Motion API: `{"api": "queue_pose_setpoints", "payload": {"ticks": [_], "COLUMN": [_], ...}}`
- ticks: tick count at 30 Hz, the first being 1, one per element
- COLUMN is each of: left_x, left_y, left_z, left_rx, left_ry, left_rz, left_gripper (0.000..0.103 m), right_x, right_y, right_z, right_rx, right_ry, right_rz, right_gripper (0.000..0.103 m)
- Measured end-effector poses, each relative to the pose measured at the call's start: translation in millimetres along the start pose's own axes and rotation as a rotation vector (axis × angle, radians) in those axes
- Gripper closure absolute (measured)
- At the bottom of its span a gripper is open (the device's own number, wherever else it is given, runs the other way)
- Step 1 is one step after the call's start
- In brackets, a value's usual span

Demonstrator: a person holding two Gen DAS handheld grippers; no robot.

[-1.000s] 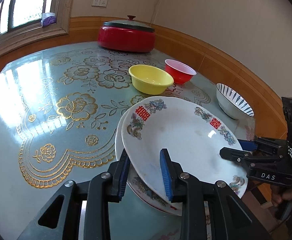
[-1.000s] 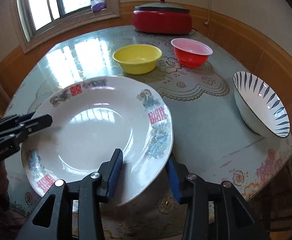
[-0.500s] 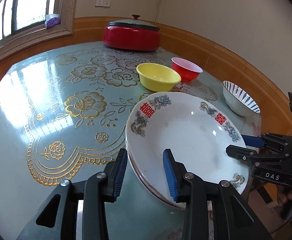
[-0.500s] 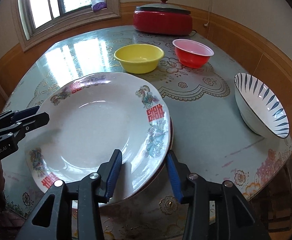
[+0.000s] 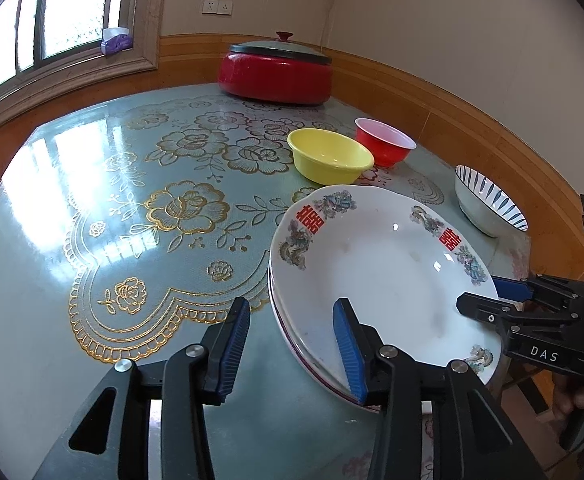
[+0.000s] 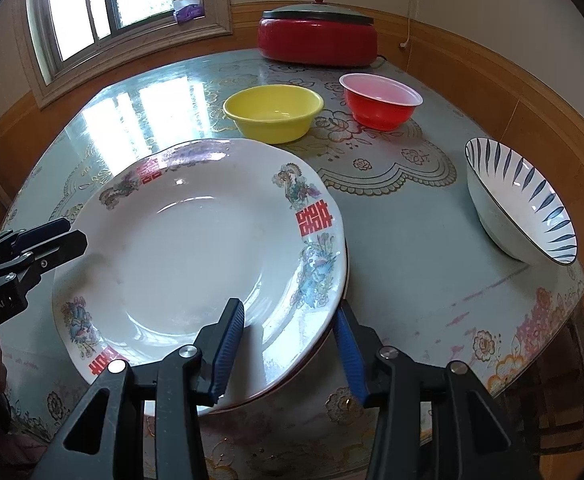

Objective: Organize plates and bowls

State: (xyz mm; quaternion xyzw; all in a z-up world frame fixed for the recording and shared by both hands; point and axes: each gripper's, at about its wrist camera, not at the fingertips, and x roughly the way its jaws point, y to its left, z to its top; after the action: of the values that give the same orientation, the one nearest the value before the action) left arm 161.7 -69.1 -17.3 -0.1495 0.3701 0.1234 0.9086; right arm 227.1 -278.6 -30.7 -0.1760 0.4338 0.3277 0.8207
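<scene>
A white plate with red characters and bird patterns (image 5: 380, 272) (image 6: 184, 248) lies stacked on a second plate, of which only the rim (image 5: 288, 336) (image 6: 324, 344) shows. My left gripper (image 5: 292, 348) (image 6: 72, 234) straddles the stack's near-left rim. Its jaws are opening and its left pad stands clear of the plate. My right gripper (image 6: 288, 350) (image 5: 480, 294) holds the opposite rim, one pad on the plate's face and one outside the edge. A yellow bowl (image 5: 330, 156) (image 6: 274, 112), a red bowl (image 5: 384, 146) (image 6: 380, 100) and a blue-striped white bowl (image 5: 488, 204) (image 6: 520, 204) stand apart on the table.
A lidded red pot (image 5: 276, 76) (image 6: 318, 40) stands at the far side of the round, flower-patterned table (image 5: 92, 200). The table's edge (image 6: 552, 340) runs close behind the striped bowl. A hand (image 5: 572, 404) holds the right gripper. A window and wood-panelled walls surround the table.
The top plate has come down from a tilted, lifted pose to lie flat on the lower plate. The left jaws have widened. The right gripper has kept its place.
</scene>
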Motion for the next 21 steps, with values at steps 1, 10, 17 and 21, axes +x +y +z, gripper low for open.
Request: {"api": "queue_pose_setpoints", "payload": {"ticks": [1, 10, 17, 21], "left_x": [-1, -12, -21, -24], "left_y": [0, -1, -11, -14], "left_z": [1, 9, 17, 20], "left_rx": [-0.001, -0.002, 0.020, 0.020], "left_ry": [-0.003, -0.029, -0.061, -0.072], "left_rz": [0.002, 0.000, -0.019, -0.039], "left_gripper": [0.057, 0.050, 0.043, 0.039], "right_x": [0, -9, -20, -25], "right_y": [0, -5, -17, -18], "right_z": [0, -1, 1, 2], "right_rx": [0.006, 0.075, 0.187, 0.209], "right_ry": [-0.001, -0.033, -0.083, -0.108], "right_rz": [-0.001, -0.005, -0.006, -0.010], "right_gripper": [0.056, 0.056, 0.056, 0.056]}}
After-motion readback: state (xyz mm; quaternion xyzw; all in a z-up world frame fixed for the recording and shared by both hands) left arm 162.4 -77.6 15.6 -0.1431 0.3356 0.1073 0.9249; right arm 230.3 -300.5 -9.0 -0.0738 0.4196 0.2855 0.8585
